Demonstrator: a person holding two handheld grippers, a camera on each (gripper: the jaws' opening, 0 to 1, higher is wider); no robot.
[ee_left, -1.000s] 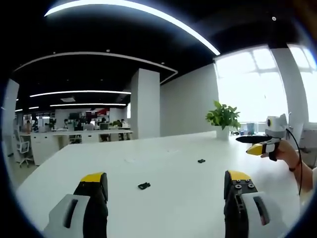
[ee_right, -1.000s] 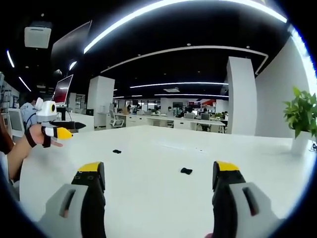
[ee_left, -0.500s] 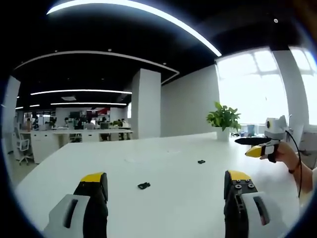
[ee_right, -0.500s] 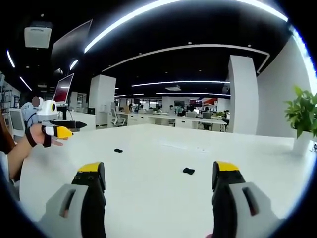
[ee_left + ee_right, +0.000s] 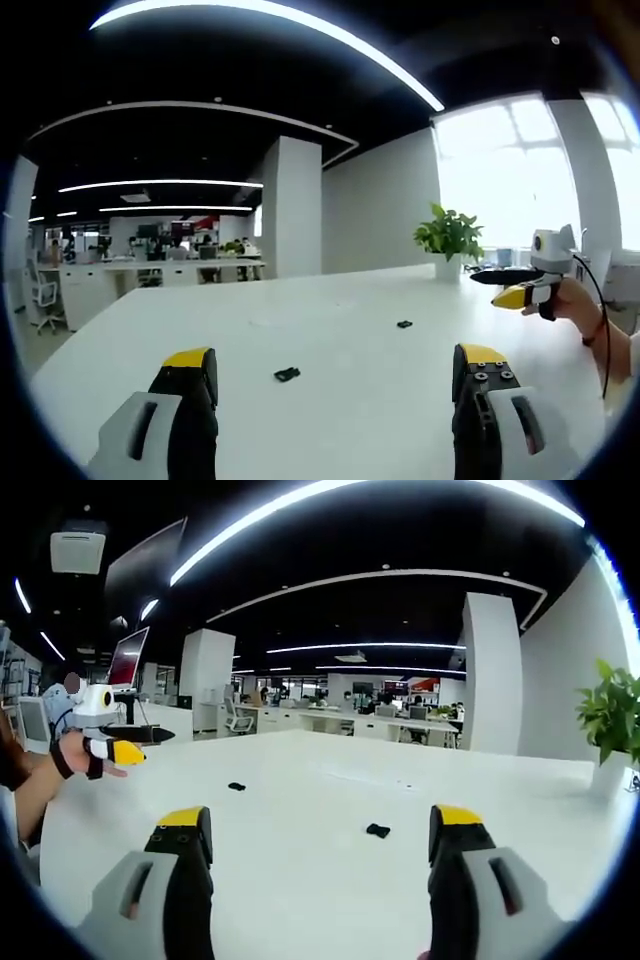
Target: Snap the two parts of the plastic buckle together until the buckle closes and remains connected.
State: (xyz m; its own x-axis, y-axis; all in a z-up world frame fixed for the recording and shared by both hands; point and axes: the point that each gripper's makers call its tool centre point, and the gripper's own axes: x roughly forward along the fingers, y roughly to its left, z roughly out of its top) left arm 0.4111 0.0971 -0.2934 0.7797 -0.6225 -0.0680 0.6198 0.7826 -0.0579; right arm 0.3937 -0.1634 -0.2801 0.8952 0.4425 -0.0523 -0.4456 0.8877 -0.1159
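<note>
Two small black buckle parts lie apart on the white table (image 5: 340, 320). In the left gripper view one part (image 5: 287, 374) rests just ahead between my jaws, and the other part (image 5: 404, 324) lies farther off to the right. The right gripper view has one part (image 5: 378, 830) close ahead and the other part (image 5: 236, 786) farther left. My left gripper (image 5: 335, 358) is open and holds nothing. My right gripper (image 5: 320, 818) is open too, with nothing in it. Each gripper hovers above the table, held in a hand: the right gripper (image 5: 520, 287) and the left gripper (image 5: 112, 742) face each other.
A potted plant (image 5: 449, 238) stands at the table's far edge near the bright window; it is also at the right in the right gripper view (image 5: 612, 712). A white pillar (image 5: 295, 205) and rows of office desks (image 5: 160, 270) lie beyond the table.
The hand with the right gripper has risen slightly in the left gripper view. Both views have drifted a little. The buckle parts have not moved.
</note>
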